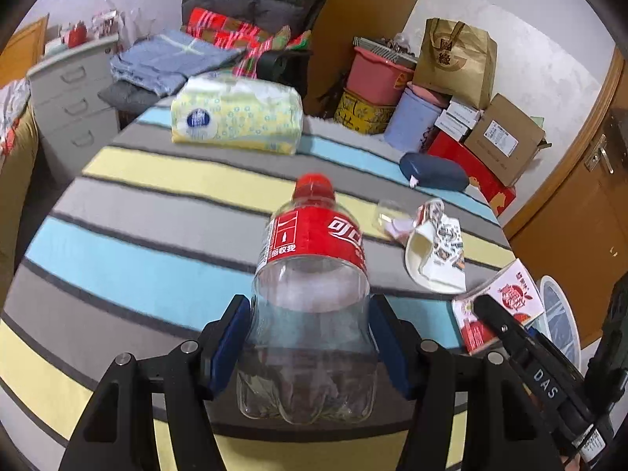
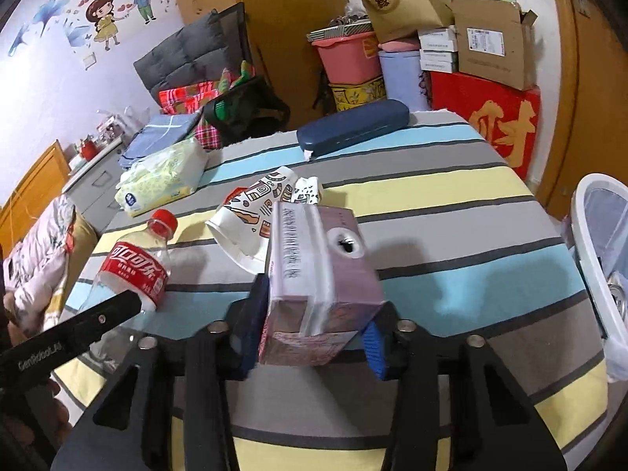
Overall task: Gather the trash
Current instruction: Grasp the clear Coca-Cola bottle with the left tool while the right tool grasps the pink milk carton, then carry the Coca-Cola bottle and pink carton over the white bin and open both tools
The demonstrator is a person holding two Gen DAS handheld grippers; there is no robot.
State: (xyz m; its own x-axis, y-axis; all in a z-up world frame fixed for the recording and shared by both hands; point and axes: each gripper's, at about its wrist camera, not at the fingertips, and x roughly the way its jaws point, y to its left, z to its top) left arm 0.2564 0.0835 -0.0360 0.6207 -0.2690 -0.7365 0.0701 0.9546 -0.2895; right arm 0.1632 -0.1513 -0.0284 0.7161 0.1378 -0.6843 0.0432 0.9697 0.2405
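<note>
Trash in both my hands: the empty cola bottle (image 1: 310, 294), frame centre, sits clamped in my left gripper (image 1: 310, 349); the purple drink carton (image 2: 318, 274) is pinched, tilted, in my right gripper (image 2: 310, 337). I should firm that grip, then swing right to the white bin (image 2: 600, 235), leaving the crushed paper cup (image 2: 255, 219) for later.

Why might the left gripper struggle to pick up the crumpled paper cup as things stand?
Probably because its fingers are already clamped on the cola bottle; the paper cup lies unobstructed on the striped table.
</note>
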